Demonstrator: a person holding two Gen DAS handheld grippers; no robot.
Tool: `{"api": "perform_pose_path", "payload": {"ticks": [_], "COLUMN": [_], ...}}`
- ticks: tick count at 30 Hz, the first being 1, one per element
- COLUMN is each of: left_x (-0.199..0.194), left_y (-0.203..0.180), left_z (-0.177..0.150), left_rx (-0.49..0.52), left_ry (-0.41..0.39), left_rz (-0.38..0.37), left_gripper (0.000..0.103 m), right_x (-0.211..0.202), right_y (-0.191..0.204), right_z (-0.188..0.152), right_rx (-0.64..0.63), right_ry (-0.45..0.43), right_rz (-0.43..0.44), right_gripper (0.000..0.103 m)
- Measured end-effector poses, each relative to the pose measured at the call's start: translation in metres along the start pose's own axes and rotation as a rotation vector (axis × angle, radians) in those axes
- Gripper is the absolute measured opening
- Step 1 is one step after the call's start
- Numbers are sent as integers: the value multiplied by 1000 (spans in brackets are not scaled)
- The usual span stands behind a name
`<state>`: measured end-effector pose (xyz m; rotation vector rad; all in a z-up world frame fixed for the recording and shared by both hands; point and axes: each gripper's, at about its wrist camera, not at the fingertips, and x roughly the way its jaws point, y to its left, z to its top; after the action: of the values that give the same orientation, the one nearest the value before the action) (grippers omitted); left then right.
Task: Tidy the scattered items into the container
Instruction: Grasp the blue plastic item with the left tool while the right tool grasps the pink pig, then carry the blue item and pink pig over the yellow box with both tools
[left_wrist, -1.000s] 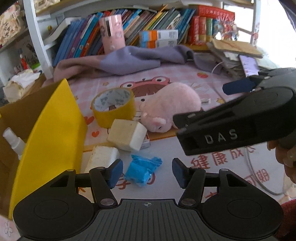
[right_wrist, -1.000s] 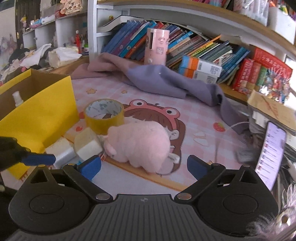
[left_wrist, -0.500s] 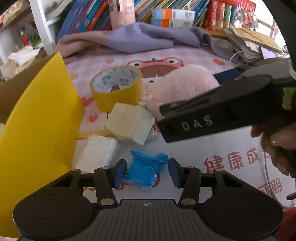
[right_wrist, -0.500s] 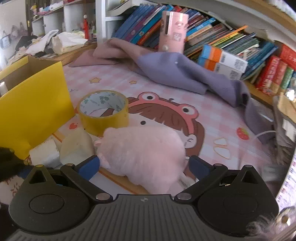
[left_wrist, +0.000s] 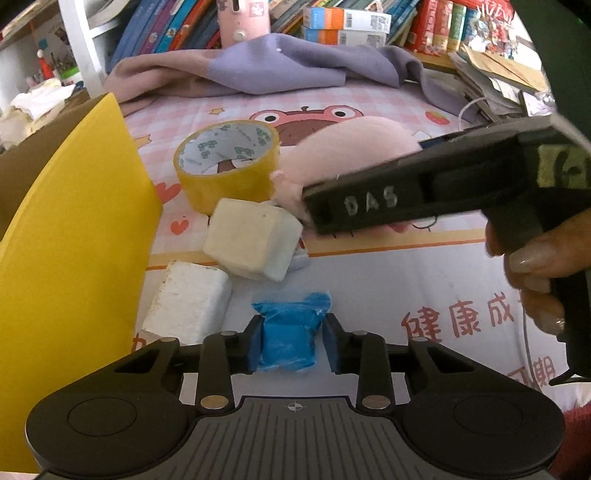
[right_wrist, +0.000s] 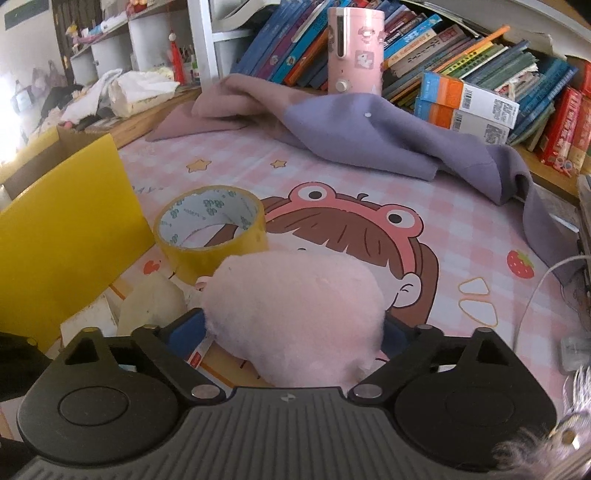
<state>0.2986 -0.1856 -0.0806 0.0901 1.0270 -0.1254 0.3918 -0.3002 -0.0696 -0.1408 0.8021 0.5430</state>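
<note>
My left gripper (left_wrist: 291, 339) is shut on a crumpled blue packet (left_wrist: 288, 332), its pads pressing both sides, low over the mat. In the right wrist view a pink plush toy (right_wrist: 295, 314) fills my right gripper (right_wrist: 291, 332). Those jaws are closing and their pads touch the toy's flanks. From the left wrist view the right gripper's black body (left_wrist: 424, 192) crosses in front of the plush (left_wrist: 351, 147). The cardboard box with a yellow flap (left_wrist: 74, 240) stands at the left. A yellow tape roll (left_wrist: 227, 162), a cream foam block (left_wrist: 251, 240) and a white foam block (left_wrist: 184, 299) lie beside it.
A purple cloth (right_wrist: 369, 133) is draped at the back before a shelf of books, with a pink cylinder (right_wrist: 354, 48) behind it. A white cable (right_wrist: 535, 288) runs along the right. A person's hand (left_wrist: 535, 266) grips the right gripper's handle.
The left jaws have closed onto the blue packet. The right gripper has come forward and down over the pink plush, and its jaws have narrowed onto it.
</note>
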Motion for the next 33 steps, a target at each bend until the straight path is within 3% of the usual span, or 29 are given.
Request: {"api": "perform_pose_path", "payload": {"ticks": [2,7,13,21,33], "left_x": [-1,-12,-28,-59,-89], "left_y": [-2,-1,1,-11,-6], "left_z": [-1,-2,-2,-8,-21], "left_rx": [9,16,10,89,128], "left_ry": [5,-27,-76,-174,-264], "left_rz": [-5,-4,-6,-15,-62], "left_gripper": [29,28,28,28,27], "right_x": [-6,-23,-47,-74,-117], "right_y": [-3,-10,-13,-9,15], "right_z": [0,-4,-11,-17,-30], "right_rx": [25,56,87,117,104], "right_ry": [-14,-23,-56,-98,-156], "right_rz": [3,5,-22,-49,-114], "right_gripper": [69,63,63,63,63]}}
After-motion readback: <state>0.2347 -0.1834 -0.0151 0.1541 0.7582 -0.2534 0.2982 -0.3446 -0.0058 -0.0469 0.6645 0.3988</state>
